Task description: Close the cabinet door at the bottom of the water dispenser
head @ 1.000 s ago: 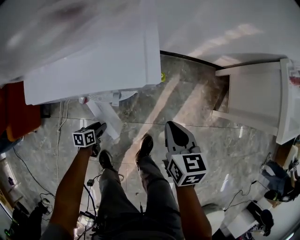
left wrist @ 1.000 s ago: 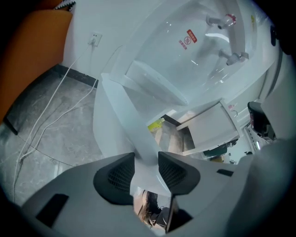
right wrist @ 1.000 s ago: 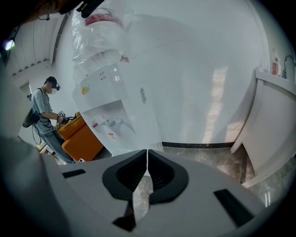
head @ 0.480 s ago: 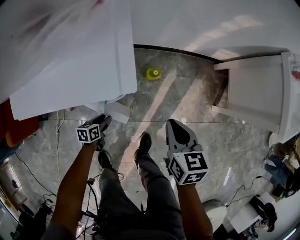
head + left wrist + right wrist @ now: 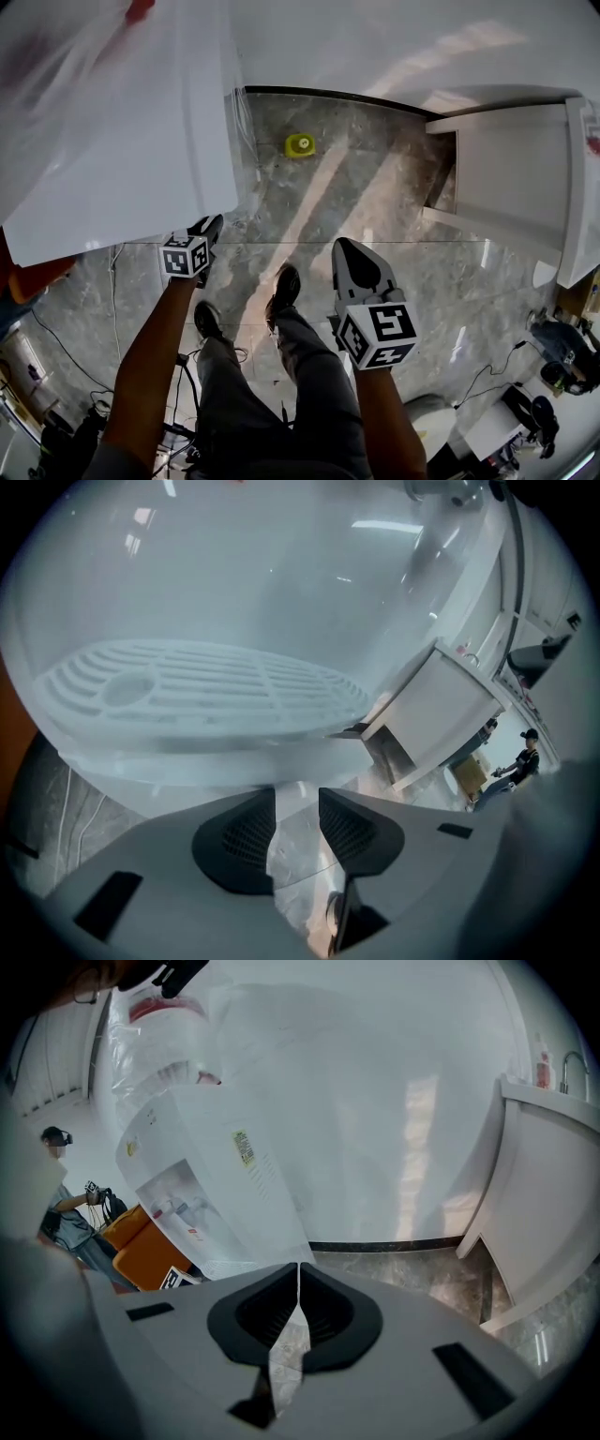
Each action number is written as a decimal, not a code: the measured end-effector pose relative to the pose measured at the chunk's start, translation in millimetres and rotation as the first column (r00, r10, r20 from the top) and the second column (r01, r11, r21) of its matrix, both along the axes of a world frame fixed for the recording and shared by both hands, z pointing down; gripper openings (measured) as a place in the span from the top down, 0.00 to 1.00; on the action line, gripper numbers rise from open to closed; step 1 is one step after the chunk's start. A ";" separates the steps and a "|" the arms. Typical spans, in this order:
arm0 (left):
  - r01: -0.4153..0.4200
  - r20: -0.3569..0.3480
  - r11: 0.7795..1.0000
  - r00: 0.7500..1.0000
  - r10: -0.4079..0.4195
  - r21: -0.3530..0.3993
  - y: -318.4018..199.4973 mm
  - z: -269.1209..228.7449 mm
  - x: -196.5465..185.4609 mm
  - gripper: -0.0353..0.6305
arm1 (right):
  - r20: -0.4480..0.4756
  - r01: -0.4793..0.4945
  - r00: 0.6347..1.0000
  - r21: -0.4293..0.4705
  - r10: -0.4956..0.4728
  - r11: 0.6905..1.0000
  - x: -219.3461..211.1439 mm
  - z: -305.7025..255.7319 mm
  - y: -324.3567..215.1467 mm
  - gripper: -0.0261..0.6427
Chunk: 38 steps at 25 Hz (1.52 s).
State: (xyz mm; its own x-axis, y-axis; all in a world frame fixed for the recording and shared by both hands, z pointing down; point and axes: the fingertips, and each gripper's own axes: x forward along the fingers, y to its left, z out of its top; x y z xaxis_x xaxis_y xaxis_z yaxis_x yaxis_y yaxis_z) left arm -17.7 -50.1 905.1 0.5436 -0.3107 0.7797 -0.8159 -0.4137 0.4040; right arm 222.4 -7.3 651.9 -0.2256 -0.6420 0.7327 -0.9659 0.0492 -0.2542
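Dispenser [image 5: 122, 141] stands on the floor [image 5: 375, 187] just ahead of the left claw [image 5: 211, 226], much nearer than the right claw [image 5: 344, 249]. I cannot make out its bottom door. Left claw is wide, empty and closing a little; right claw is pinched shut.

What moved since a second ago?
The left gripper slid forward to the water dispenser. Its jaws are closing with nothing between them. The white door flap that stuck out below the dispenser no longer shows. The right gripper stays shut, in much the same place.

Bright; sun streaks + glare on marble floor [image 5: 375, 197]; water dispenser [image 5: 122, 141] motion-blurred; fisheye edges dark.
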 end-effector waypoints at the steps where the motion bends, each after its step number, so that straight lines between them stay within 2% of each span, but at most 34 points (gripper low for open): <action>1: 0.001 0.008 1.000 1.000 -0.001 0.014 -4.6 -0.2 1.4 0.71 | 0.000 -0.001 1.000 0.001 0.001 1.000 0.5 0.6 -1.0 0.92; 6: 0.011 0.047 0.998 0.999 -0.014 0.065 -23.1 1.2 8.8 0.72 | -0.001 -0.007 1.000 -0.008 0.007 1.000 4.8 6.1 -2.6 0.92; 12: 0.048 0.058 0.993 0.997 -0.054 0.105 -34.8 4.9 8.9 0.72 | 0.002 -0.010 1.000 -0.021 0.011 1.000 0.2 13.3 3.0 0.92; 19: 0.003 0.048 0.997 0.999 -0.006 0.074 -15.4 -16.0 16.0 0.72 | 0.013 -0.010 1.000 0.002 0.010 1.000 -6.0 -1.7 1.0 0.92; 22: -0.036 0.049 0.999 0.998 0.035 0.026 8.9 -29.6 19.5 0.71 | 0.025 -0.008 1.000 0.020 0.008 1.000 -12.5 -18.5 -2.8 0.92; 24: -0.035 0.022 0.999 0.999 0.035 -0.019 25.5 -41.7 24.3 0.72 | 0.034 -0.011 0.999 0.040 0.010 0.999 -16.5 -33.6 -7.5 0.92; 27: -0.072 -0.027 0.996 0.997 0.071 -0.044 45.7 -70.0 38.2 0.72 | 0.046 -0.015 0.999 0.080 0.011 0.997 -21.1 -60.7 -16.9 0.92; 31: -0.119 -0.088 0.993 0.989 0.118 0.000 53.5 -129.8 50.4 0.73 | 0.055 -0.008 0.998 0.130 0.001 0.992 -27.5 -101.2 -27.0 0.92; 34: -0.130 -0.144 0.989 0.980 0.139 0.071 44.4 -186.0 58.2 0.75 | 0.048 -0.006 0.999 0.160 -0.002 0.987 -29.3 -132.3 -29.7 0.92; 38: -0.133 -0.213 0.972 0.961 0.174 0.194 25.4 -269.7 59.4 0.79 | 0.036 -0.003 0.999 0.204 -0.004 0.979 -34.7 -174.7 -30.4 0.92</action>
State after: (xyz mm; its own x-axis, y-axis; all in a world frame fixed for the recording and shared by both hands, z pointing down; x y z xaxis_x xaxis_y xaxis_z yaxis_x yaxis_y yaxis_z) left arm 41.7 -24.8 635.4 0.7517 -0.3306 0.5706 -0.6321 -0.6077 0.4807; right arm 187.7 -37.7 477.2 -0.2501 -0.7774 0.5772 -0.9561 0.1042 -0.2739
